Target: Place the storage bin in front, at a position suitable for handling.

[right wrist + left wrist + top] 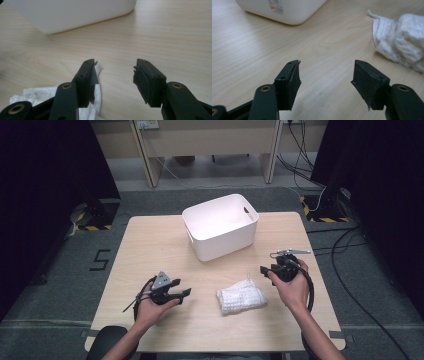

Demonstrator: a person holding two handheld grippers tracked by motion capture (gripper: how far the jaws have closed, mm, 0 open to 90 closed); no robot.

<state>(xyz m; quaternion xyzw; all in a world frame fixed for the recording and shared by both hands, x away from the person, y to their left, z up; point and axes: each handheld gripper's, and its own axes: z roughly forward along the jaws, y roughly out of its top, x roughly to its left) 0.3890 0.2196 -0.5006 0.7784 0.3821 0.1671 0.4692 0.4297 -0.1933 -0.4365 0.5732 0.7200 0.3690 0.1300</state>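
- Table (150, 245): light wood, the largest thing in the high view. It bears a bin, a cloth and both grippers; dark screens stand at either side and cables trail on the floor beyond its far right corner.
- Bin (220, 225): white plastic, rounded corners, a slot handle in its right wall. It stands at the far middle of the table, turned a little askew. What shows of its inside is bare white. In the left gripper view its near corner carries a small printed label (275, 6).
- Cloth (241, 297): white, knitted or waffle-textured, bunched into a loose lump with a thin tail at its far end. It lies near the table's front edge, between the two grippers, touching neither, and well apart from the bin. Nothing stands between it and either gripper.
- Left gripper (186, 292): held low over the table to the left of the cloth, pointing toward it. Its jaws stand wide apart with only bare table between them.
- Right gripper (263, 270): just right of the cloth and a little farther back. Its jaws gape wide too, nothing between them; the cloth's edge shows beneath its left jaw in the right gripper view.
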